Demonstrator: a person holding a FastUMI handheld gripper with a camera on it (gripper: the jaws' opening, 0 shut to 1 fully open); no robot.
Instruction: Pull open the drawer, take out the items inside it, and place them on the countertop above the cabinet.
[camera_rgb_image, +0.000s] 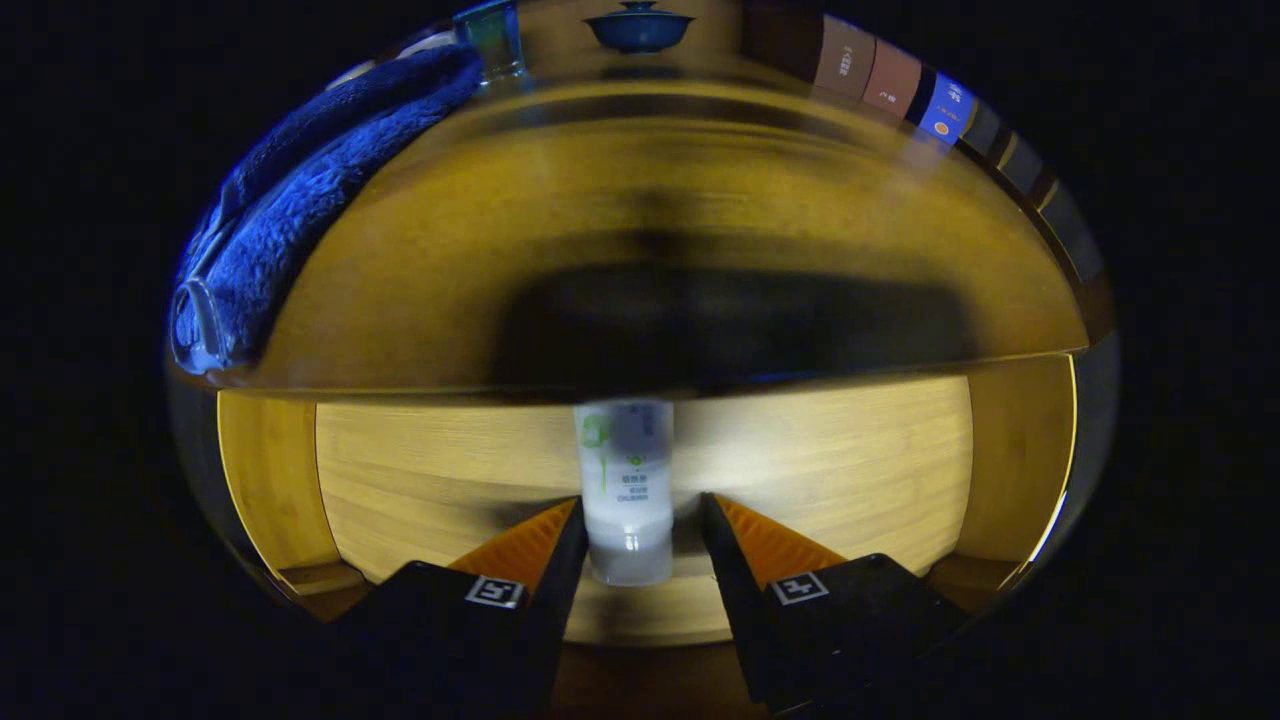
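The drawer (830, 470) stands pulled out, its pale wooden floor lit below the edge of the countertop (700, 180). A white bottle (628, 465) with green markings lies on the drawer floor, its clear cap end pointing toward me. My gripper (640, 508) is open and straddles the cap end of the bottle. The left finger sits right against the bottle's side, while a small gap shows beside the right finger. The bottle's far end disappears under the countertop edge.
A blue towel (320, 190) lies along the countertop's left side, with a glass (492, 38) beyond it. A dark blue lidded bowl (638, 28) stands at the back. A row of coloured boxes (890, 80) lines the back right. Drawer side walls (262, 480) flank the floor.
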